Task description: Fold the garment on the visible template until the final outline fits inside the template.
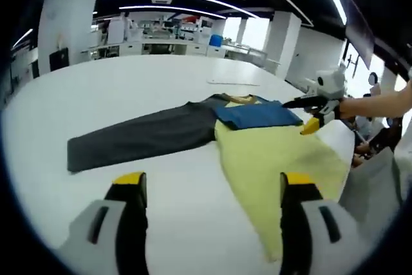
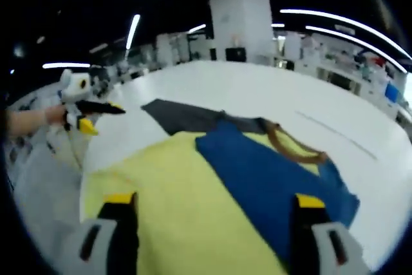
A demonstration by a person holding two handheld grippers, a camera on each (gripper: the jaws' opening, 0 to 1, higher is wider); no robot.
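Note:
A long-sleeved garment lies flat on the white table (image 1: 96, 94). It has a yellow body (image 1: 270, 159), a blue chest panel (image 1: 254, 115) and a dark grey sleeve (image 1: 141, 136) stretched out to the left. My left gripper (image 1: 214, 188) hovers open over bare table, its right finger near the yellow hem. My right gripper (image 2: 214, 204) stands open just above the yellow body (image 2: 167, 185) and the blue panel (image 2: 270, 178), beyond which lies the brown collar (image 2: 293, 145). Each gripper shows in the other's view, held by a hand: right gripper (image 1: 302, 115), left gripper (image 2: 103, 118).
A faint thin outline (image 1: 232, 83) marks the table beyond the garment. The table edge (image 1: 344, 143) runs close to the yellow body on the right gripper's side. Desks and equipment (image 1: 167, 33) stand in the room far behind.

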